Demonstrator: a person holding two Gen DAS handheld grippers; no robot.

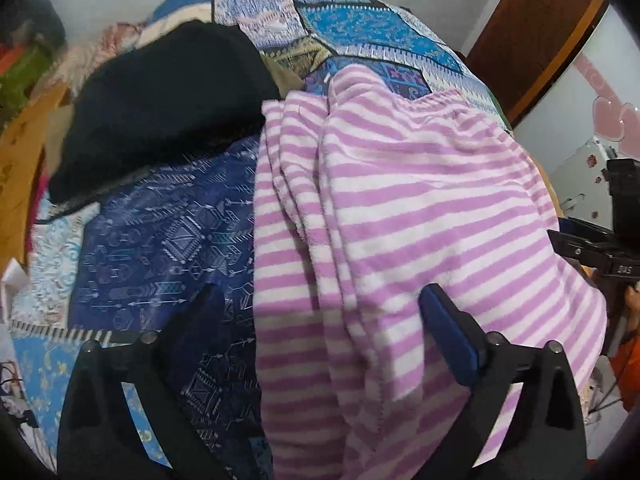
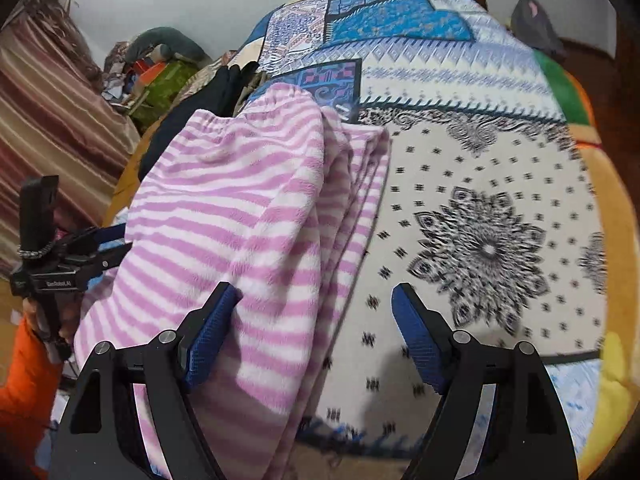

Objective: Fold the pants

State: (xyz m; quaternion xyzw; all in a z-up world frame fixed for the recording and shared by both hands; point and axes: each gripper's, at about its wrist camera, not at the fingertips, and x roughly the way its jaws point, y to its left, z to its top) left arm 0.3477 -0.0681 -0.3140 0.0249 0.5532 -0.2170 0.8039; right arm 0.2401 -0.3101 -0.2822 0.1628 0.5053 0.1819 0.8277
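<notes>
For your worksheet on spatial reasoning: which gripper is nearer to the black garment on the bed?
Left. The left gripper is at the pants' edge on the black garment's side; the right gripper is at the pants' opposite edge.

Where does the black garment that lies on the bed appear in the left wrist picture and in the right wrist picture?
Left wrist: the black garment fills the upper left, left of the striped pants.
Right wrist: only a small part of the black garment shows, upper centre-left, behind the waistband of the striped pants.
Shared landmark: the bright blue patch of the bedspread near the top of both views.
</notes>
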